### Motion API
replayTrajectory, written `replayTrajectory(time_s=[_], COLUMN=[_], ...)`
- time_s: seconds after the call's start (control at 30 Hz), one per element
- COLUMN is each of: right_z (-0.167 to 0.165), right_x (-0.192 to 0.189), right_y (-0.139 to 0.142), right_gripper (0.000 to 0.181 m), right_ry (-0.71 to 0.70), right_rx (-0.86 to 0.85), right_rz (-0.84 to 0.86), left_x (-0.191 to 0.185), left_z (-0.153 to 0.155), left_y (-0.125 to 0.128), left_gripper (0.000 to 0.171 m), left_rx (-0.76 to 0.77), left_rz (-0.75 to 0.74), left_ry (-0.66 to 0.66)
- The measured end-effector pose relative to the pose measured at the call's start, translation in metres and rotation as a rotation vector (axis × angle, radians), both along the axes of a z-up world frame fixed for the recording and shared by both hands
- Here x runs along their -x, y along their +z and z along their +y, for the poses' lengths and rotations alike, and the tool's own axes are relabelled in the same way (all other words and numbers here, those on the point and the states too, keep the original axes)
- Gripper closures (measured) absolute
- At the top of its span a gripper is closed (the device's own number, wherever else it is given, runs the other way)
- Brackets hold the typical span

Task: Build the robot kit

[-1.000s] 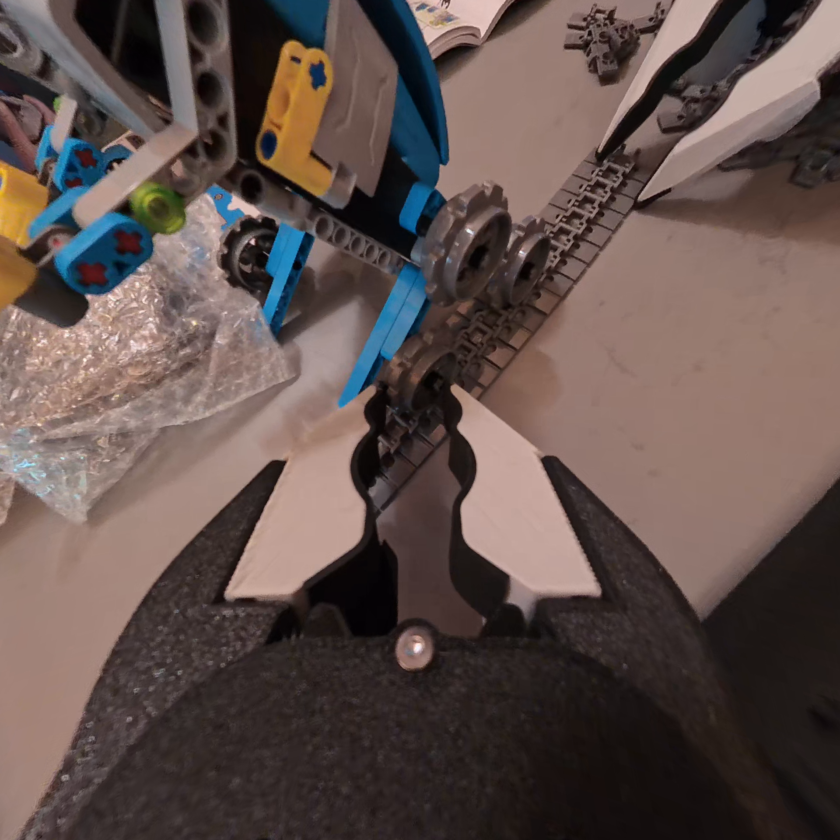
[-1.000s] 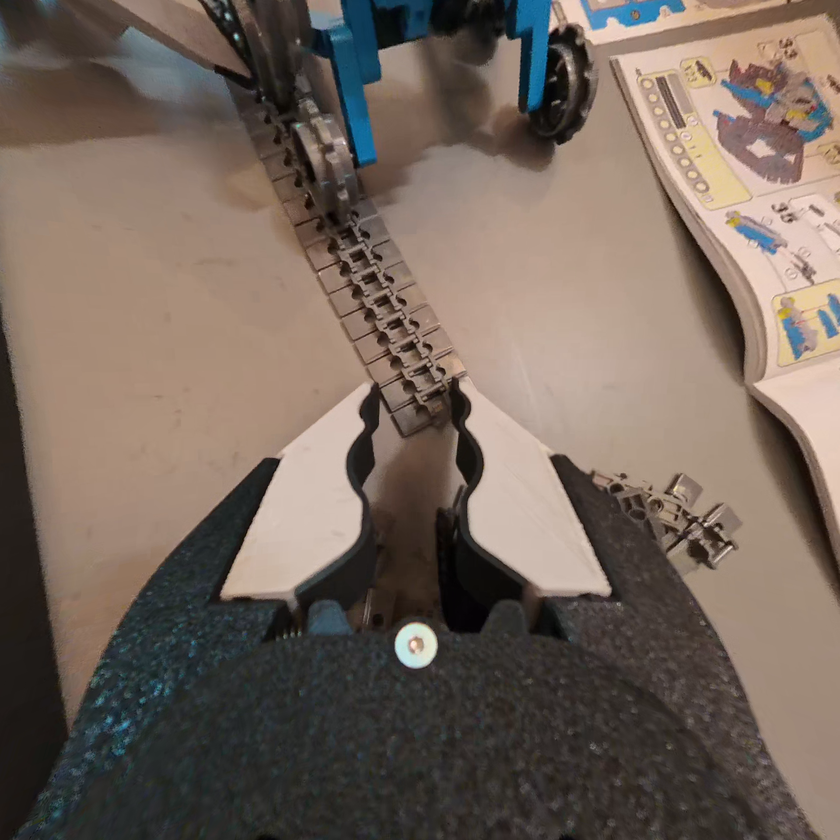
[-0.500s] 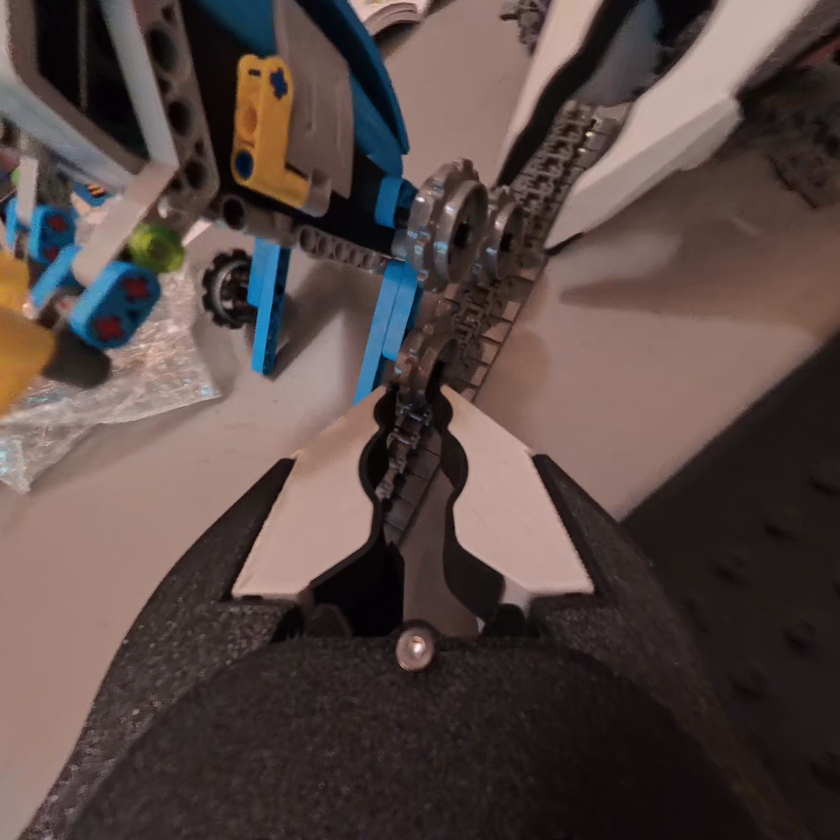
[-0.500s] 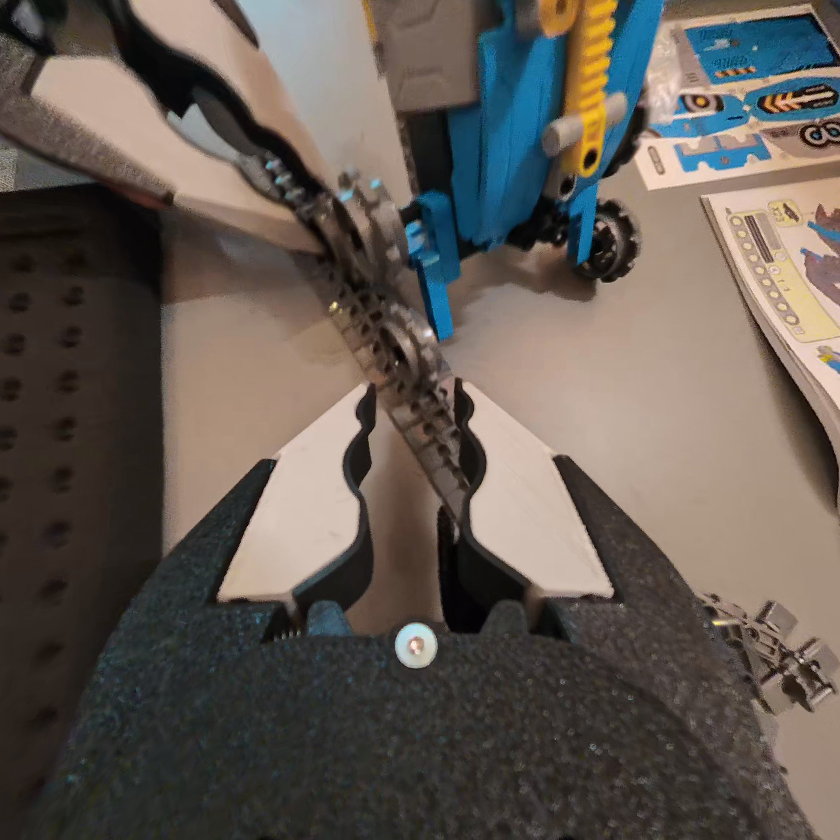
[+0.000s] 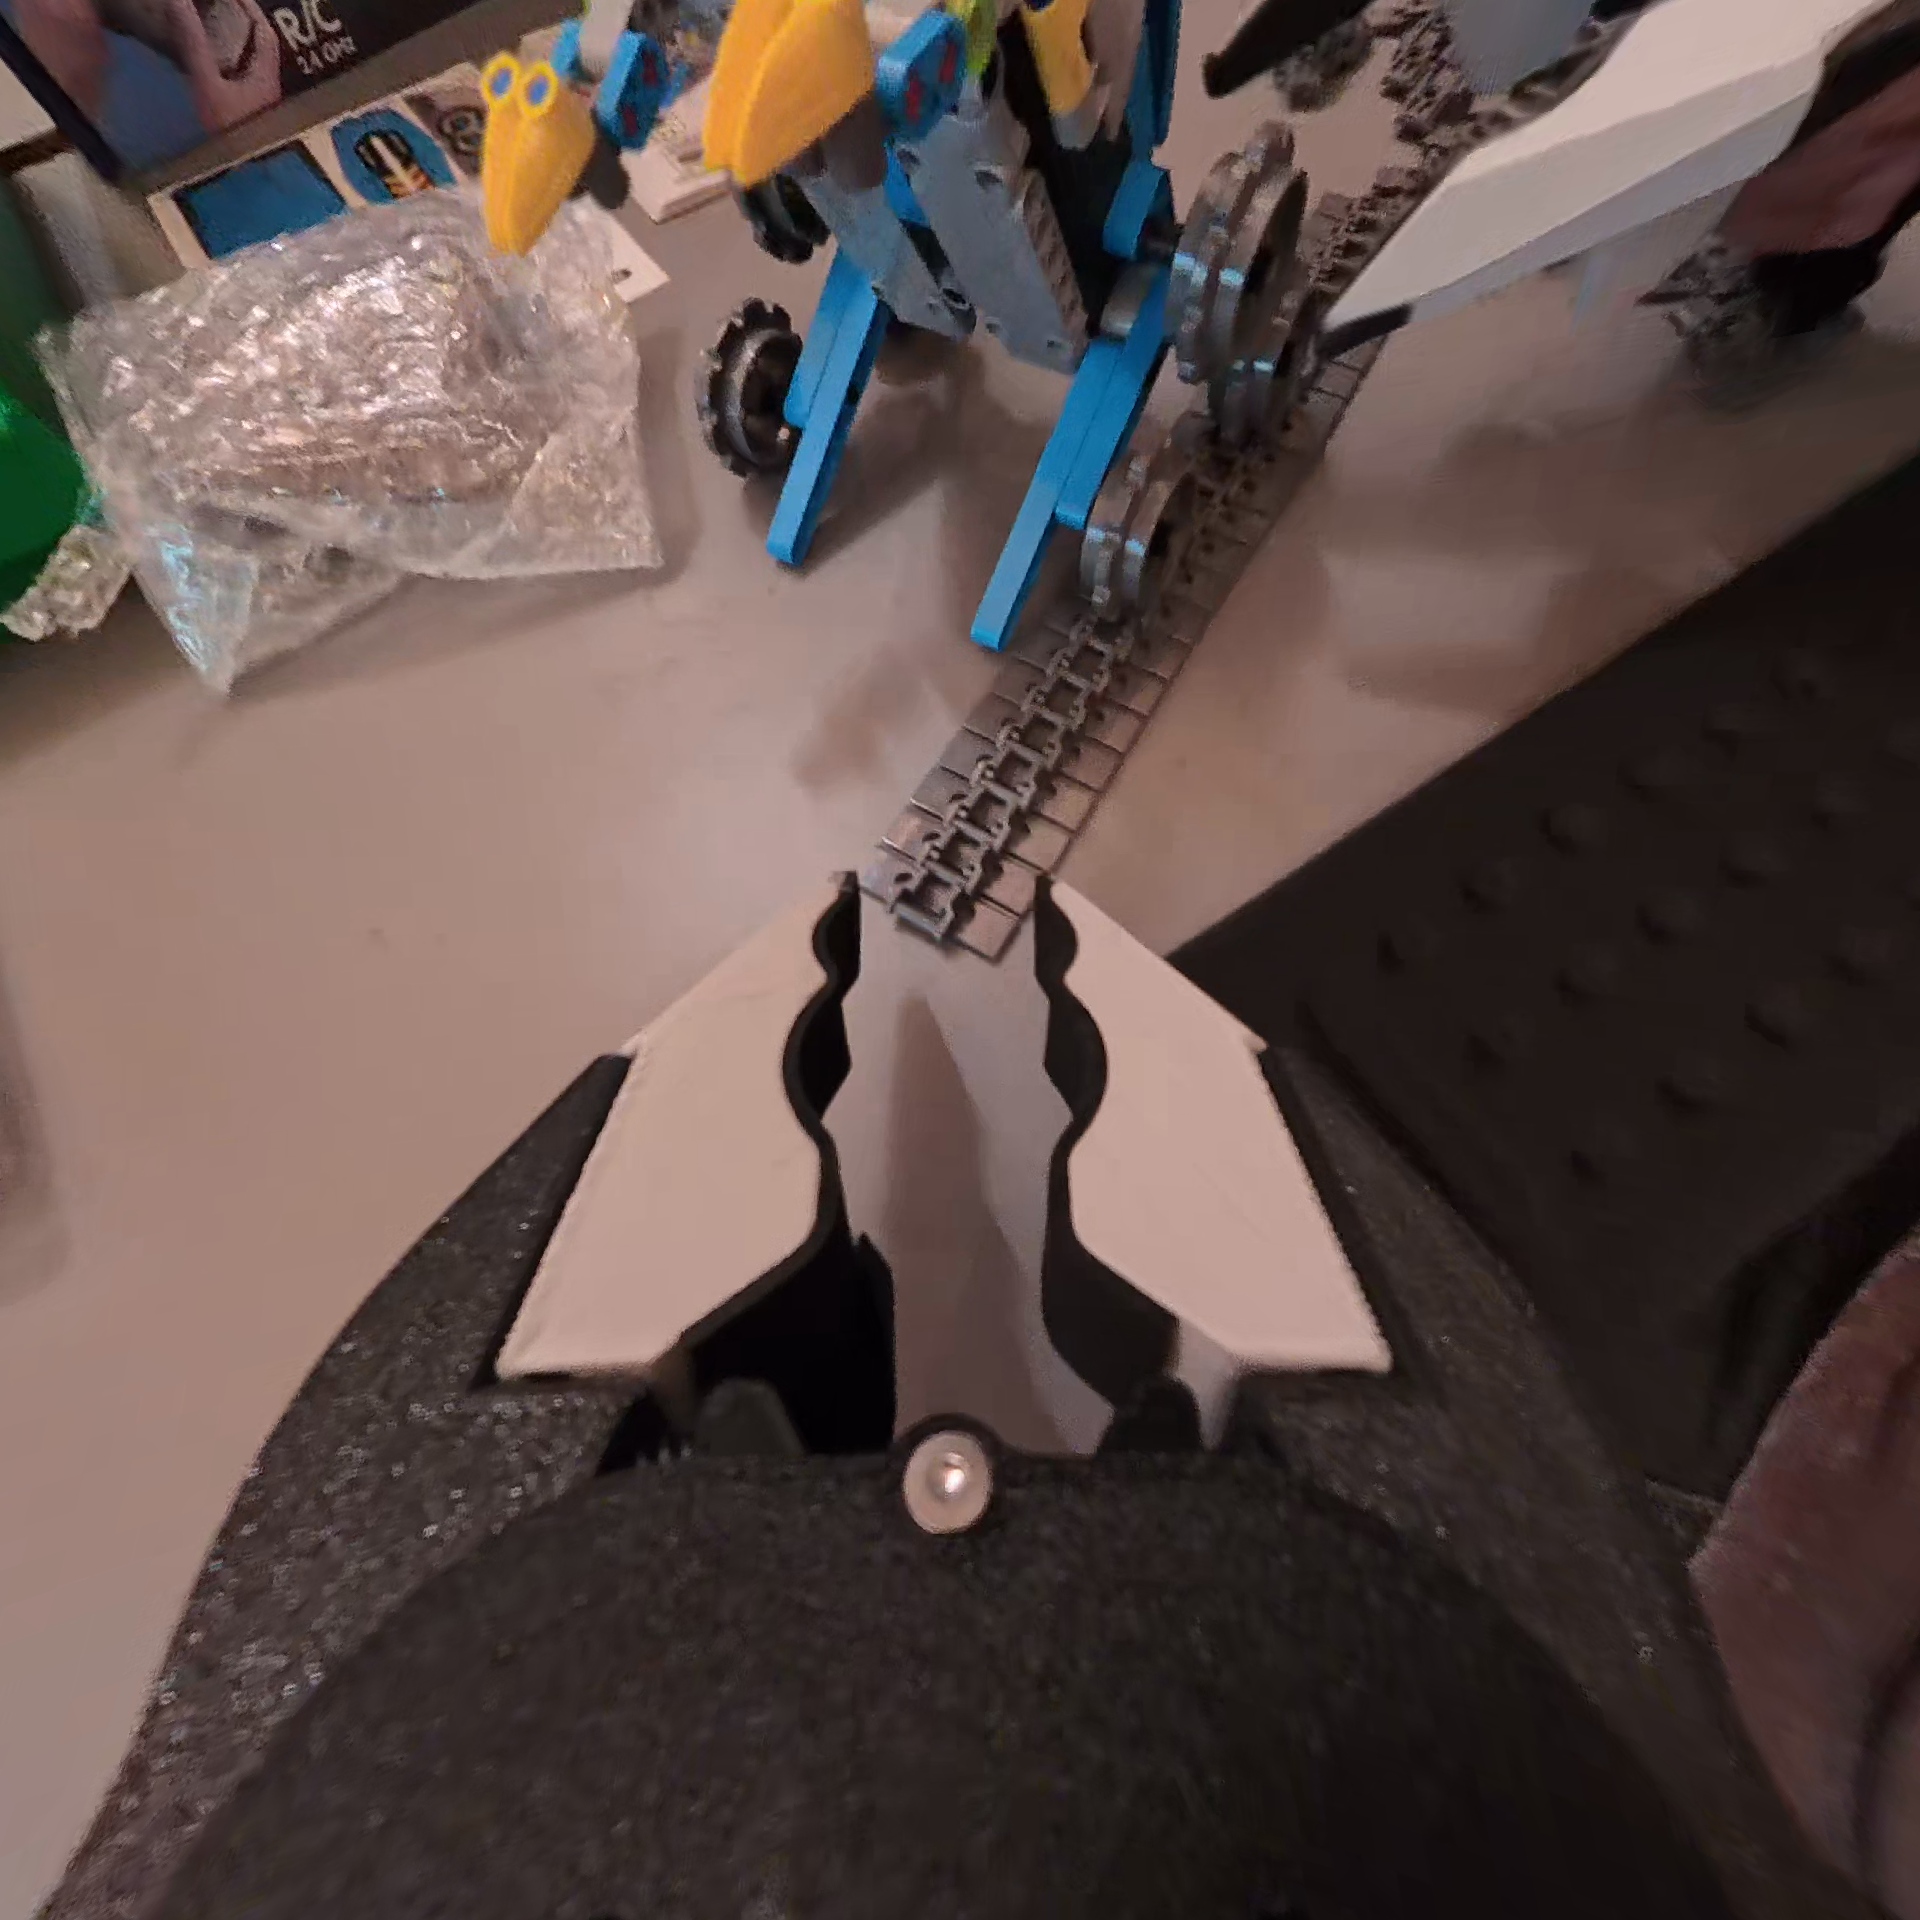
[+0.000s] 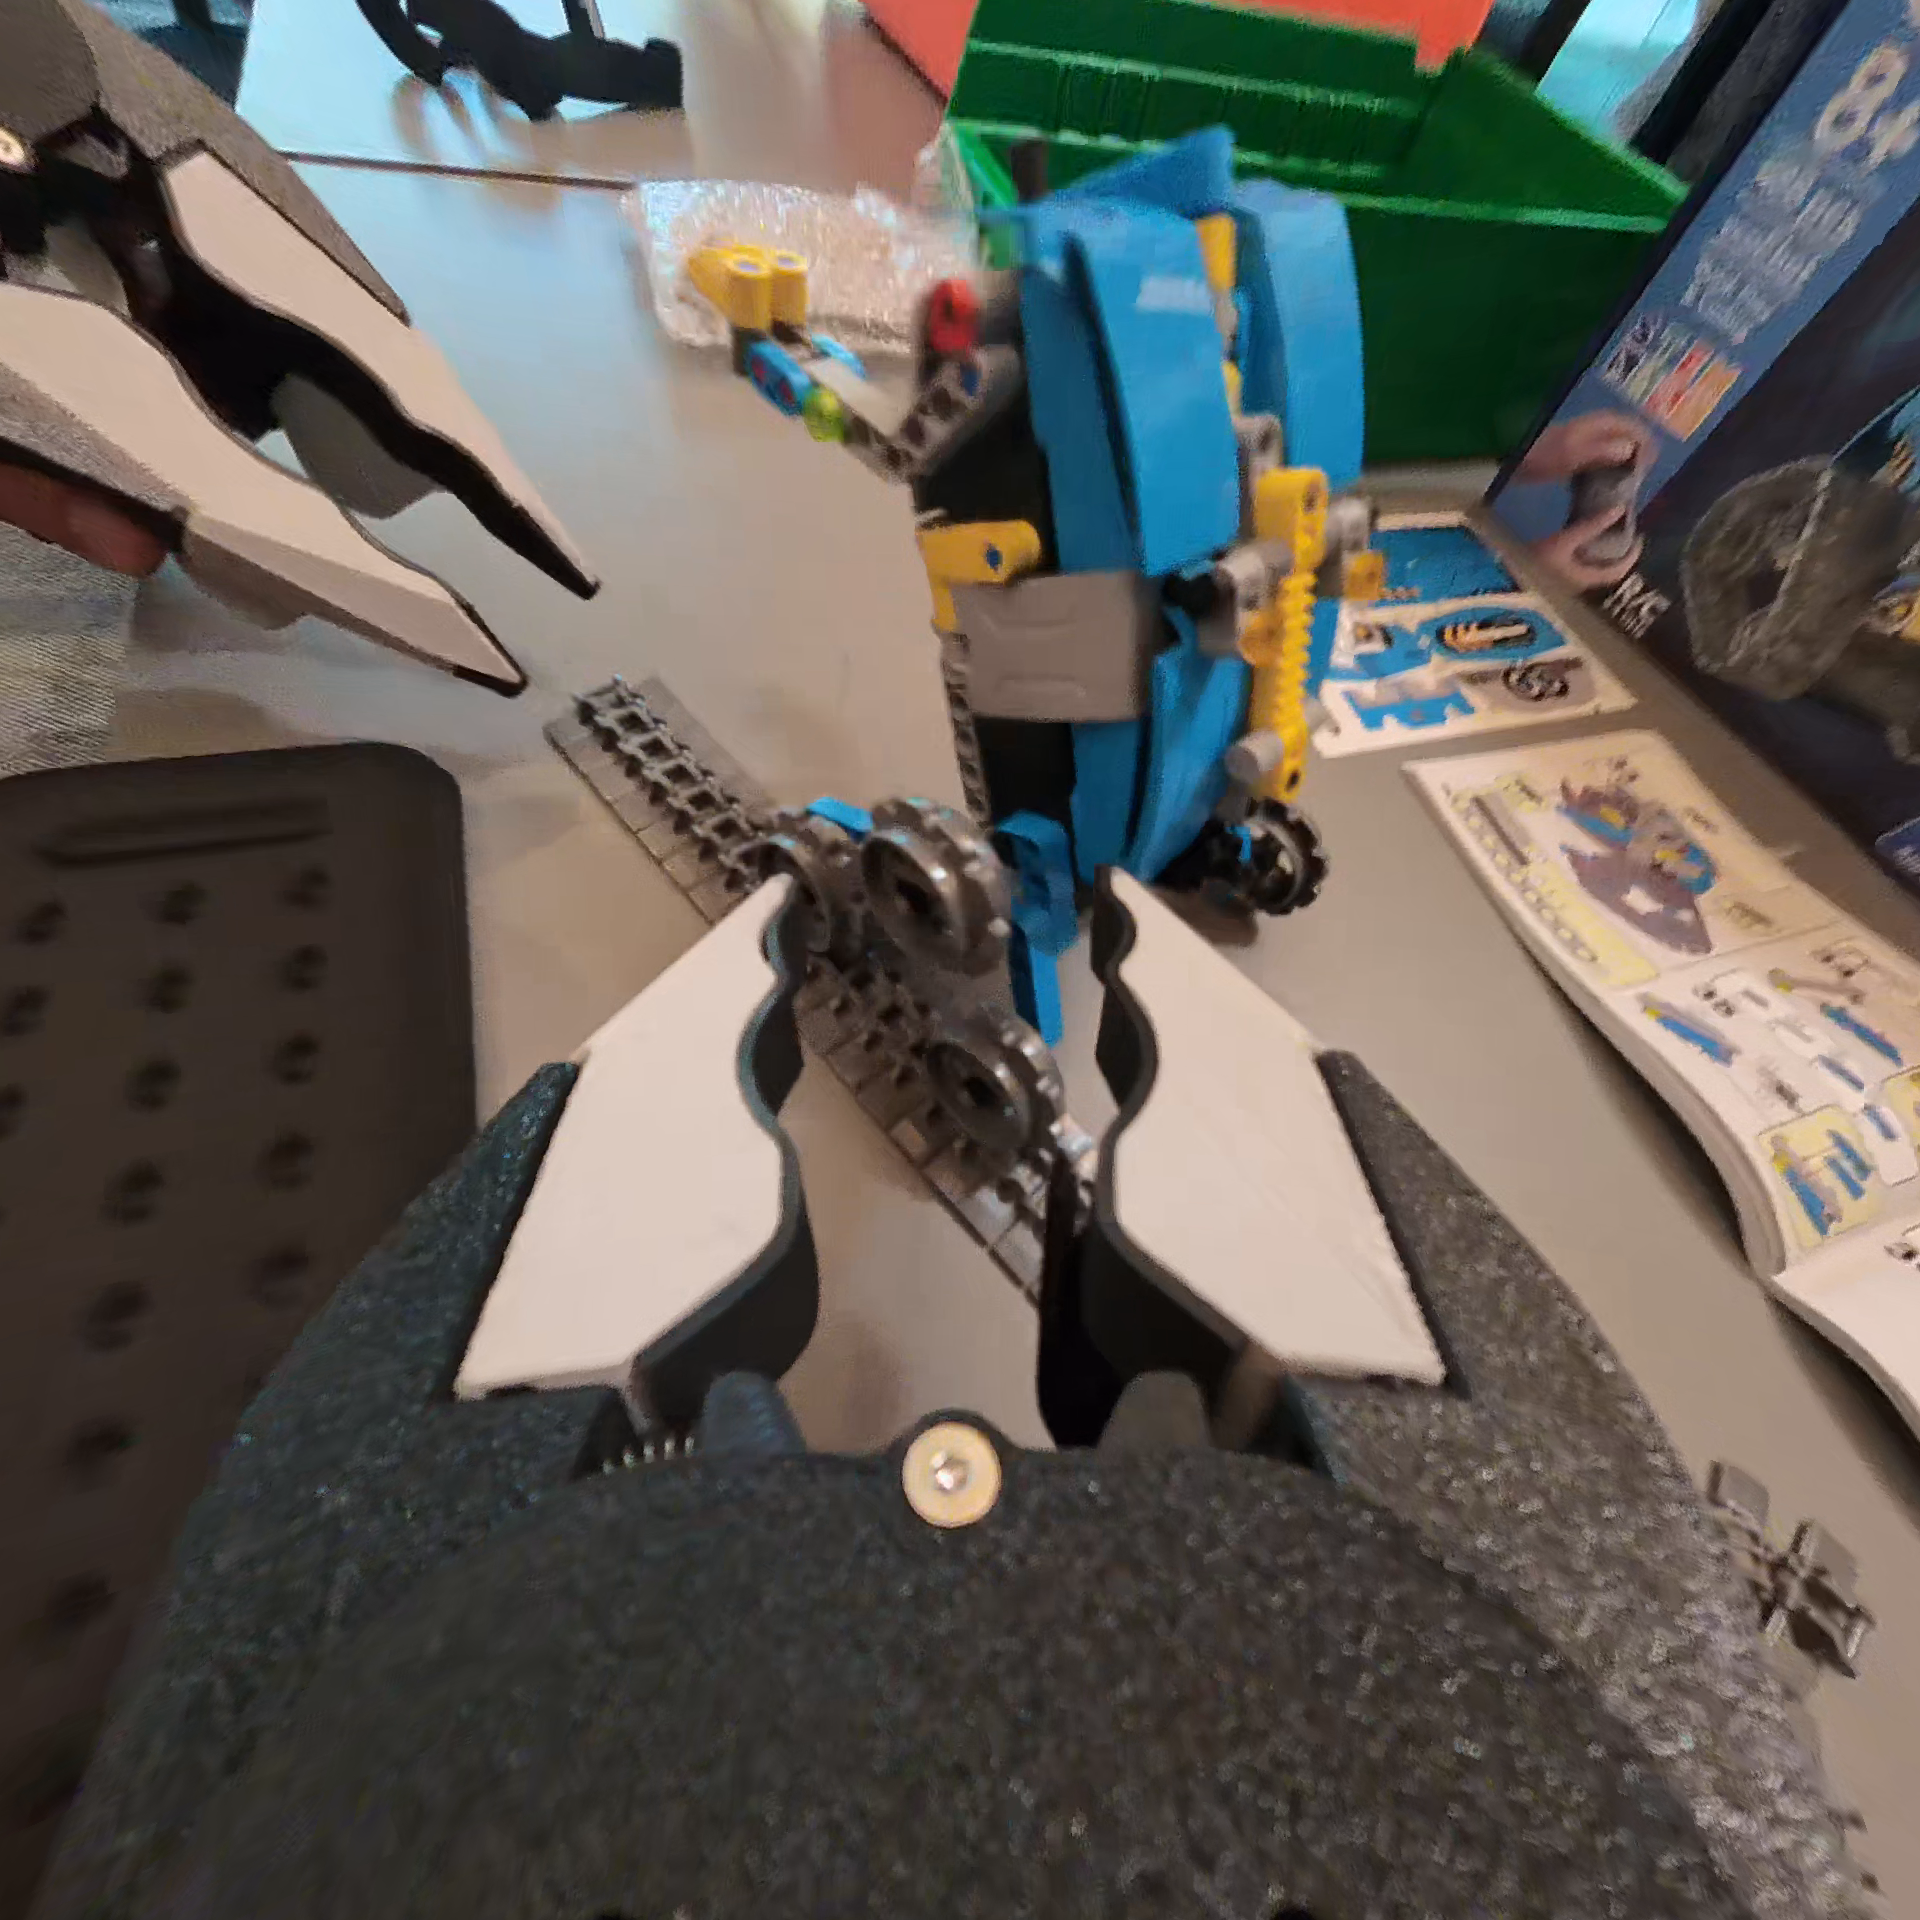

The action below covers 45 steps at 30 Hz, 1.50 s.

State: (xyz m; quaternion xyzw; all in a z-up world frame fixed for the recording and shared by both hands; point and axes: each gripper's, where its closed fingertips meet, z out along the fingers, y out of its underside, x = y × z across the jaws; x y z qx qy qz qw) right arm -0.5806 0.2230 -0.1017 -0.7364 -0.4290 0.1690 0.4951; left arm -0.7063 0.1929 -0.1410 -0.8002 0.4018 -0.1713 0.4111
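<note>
A grey tread track (image 5: pixel 1049 758) lies flat on the table and runs under the grey toothed wheels (image 5: pixel 1236 281) of a blue and yellow brick vehicle (image 5: pixel 997 208). My left gripper (image 5: pixel 945 904) is open. The track's near end lies between its fingertips, and the pads do not press on it. In the right wrist view the left gripper (image 6: pixel 556 634) hangs just above that track end (image 6: pixel 665 769). My right gripper (image 6: pixel 945 883) is open wide around the toothed wheels (image 6: pixel 925 894) and the track beneath them, gripping nothing. One of its white fingers (image 5: pixel 1621 145) shows at the top right of the left wrist view.
A crumpled clear plastic bag (image 5: pixel 343 416) lies to the left. A green bin (image 6: pixel 1299 156), a dark box (image 6: pixel 1766 416), a sticker sheet (image 6: pixel 1455 644) and an open instruction booklet (image 6: pixel 1714 987) are behind and to the right. A black mat (image 6: pixel 208 1039) borders the table. Loose grey pieces (image 6: pixel 1797 1590) lie near.
Both grippers opened and let go of the track, which now lies flat. The left gripper drew back from the wheels. The right gripper moved forward over the wheels.
</note>
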Motion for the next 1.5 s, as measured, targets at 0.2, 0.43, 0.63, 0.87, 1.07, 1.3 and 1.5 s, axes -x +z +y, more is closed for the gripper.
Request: replayTrajectory(time_s=[0.2,0.43,0.63,0.87,1.07,1.3,1.5], right_z=[-0.006,0.001,0.040,0.048,0.047,0.047,0.044], right_x=[0.019,0.015,0.021,0.039,0.053,0.060,0.061], right_y=[-0.016,0.028,0.050,0.044,0.044,0.043,0.044], right_gripper=[0.123,0.132,0.111,0.117,0.117,0.116,0.115], right_ry=[-0.006,0.006,0.055,0.084,0.077,0.089,0.081], right_rx=[-0.050,-0.115,0.011,-0.053,-0.049,-0.058,-0.045], right_rz=[-0.125,-0.023,0.042,-0.206,-0.226,-0.183,-0.150], left_x=[-0.005,-0.002,-0.001,0.003,0.003,0.003,0.003], left_z=[-0.005,0.006,0.003,0.009,0.008,0.008,0.008], left_y=[-0.013,0.007,-0.018,-0.025,-0.025,-0.025,-0.025], left_gripper=[0.139,0.138,0.129,0.129,0.133,0.134,0.134], left_rx=[0.011,0.015,0.053,0.038,0.028,0.039,0.037], left_rz=[0.053,-0.060,0.018,0.084,0.095,0.088,0.087], left_ry=[-0.029,0.003,-0.015,0.010,0.004,-0.001,0.002])
